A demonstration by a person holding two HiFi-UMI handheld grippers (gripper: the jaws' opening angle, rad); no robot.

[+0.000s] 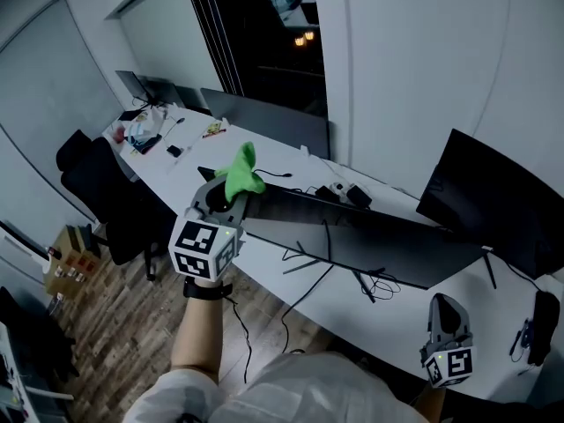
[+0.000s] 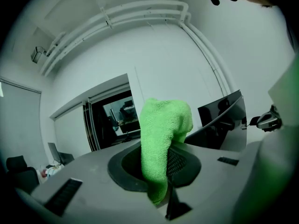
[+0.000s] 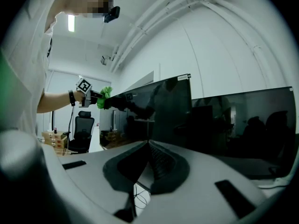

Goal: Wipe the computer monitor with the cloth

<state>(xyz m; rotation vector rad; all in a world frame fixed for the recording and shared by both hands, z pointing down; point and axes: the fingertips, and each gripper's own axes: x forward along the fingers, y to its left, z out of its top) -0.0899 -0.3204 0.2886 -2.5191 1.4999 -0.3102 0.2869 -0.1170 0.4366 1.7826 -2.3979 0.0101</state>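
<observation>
A bright green cloth sticks up out of my left gripper, which is shut on it. The gripper holds the cloth at the left end of the wide dark monitor, seen nearly edge-on from above. In the left gripper view the cloth fills the gap between the jaws and the monitor stands to the right. My right gripper hangs low near the desk's front edge, shut and empty. In the right gripper view its jaws meet in front of the monitor's screen, with the cloth far left.
A second dark monitor stands at the right. The white desk carries loose cables, a black adapter and clutter at its far end. A black office chair and cardboard boxes are at the left.
</observation>
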